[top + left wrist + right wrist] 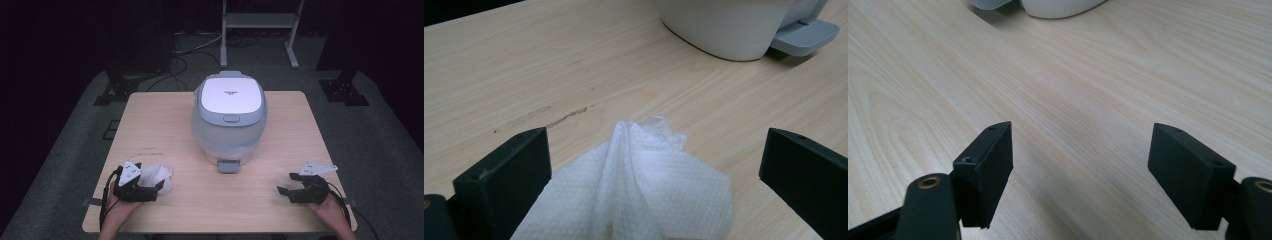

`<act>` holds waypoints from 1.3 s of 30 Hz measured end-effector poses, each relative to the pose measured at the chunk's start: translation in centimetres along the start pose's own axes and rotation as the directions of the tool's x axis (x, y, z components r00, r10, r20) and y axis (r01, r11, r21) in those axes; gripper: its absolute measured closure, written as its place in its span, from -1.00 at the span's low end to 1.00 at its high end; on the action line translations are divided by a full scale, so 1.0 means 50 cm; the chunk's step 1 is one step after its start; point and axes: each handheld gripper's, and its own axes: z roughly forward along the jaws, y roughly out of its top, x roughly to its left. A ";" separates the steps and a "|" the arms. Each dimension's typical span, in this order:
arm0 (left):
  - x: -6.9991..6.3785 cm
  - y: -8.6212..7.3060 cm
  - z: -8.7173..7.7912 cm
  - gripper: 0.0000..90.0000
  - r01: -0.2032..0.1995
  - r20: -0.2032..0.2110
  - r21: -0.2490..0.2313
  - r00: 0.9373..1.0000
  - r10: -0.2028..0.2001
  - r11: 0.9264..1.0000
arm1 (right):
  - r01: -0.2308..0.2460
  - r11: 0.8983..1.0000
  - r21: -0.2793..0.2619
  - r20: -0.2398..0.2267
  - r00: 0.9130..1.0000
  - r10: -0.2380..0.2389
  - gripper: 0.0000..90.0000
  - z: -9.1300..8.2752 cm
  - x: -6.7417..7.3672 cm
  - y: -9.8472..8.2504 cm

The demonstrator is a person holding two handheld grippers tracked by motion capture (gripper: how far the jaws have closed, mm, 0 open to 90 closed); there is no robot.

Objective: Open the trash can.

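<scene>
The table [165, 115] is pale wood with a smooth matt grain. The paper towel [644, 185] looks soft with an embossed texture. The rice cooker [229, 117] is smooth white plastic, slightly glossy.

paper towel [159, 176] left-front of rice cooker [229, 117]

Light wooden table [165, 120], pale grain, rounded corners, standing on grey carpet. White-and-grey rice cooker [229, 117] on table at centre, toward far edge, lid down, grey latch tab facing near side. Crumpled white paper towel [159, 177] on near-left part of tabletop, well apart from cooker. Short dark scuff marks [150, 149] on wood just beyond towel.
</scene>
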 end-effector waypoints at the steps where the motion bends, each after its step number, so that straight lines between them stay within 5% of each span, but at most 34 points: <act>1: 0.000 0.000 0.000 -1.00 0.000 0.000 0.000 1.000 0.000 1.000 | 0.000 1.000 0.000 0.000 1.000 0.000 -0.45 0.000 0.000 0.000; 19: 0.006 -0.002 -0.008 -1.00 0.015 -0.001 -0.002 1.000 -0.015 1.000 | 0.059 0.998 0.014 -0.094 0.994 -0.058 -0.45 0.049 0.050 0.050; 39: 0.011 -0.005 -0.008 -1.00 0.035 0.000 -0.002 0.999 -0.035 0.999 | 0.181 0.983 0.018 -0.175 0.969 -0.176 -0.29 0.124 0.121 0.143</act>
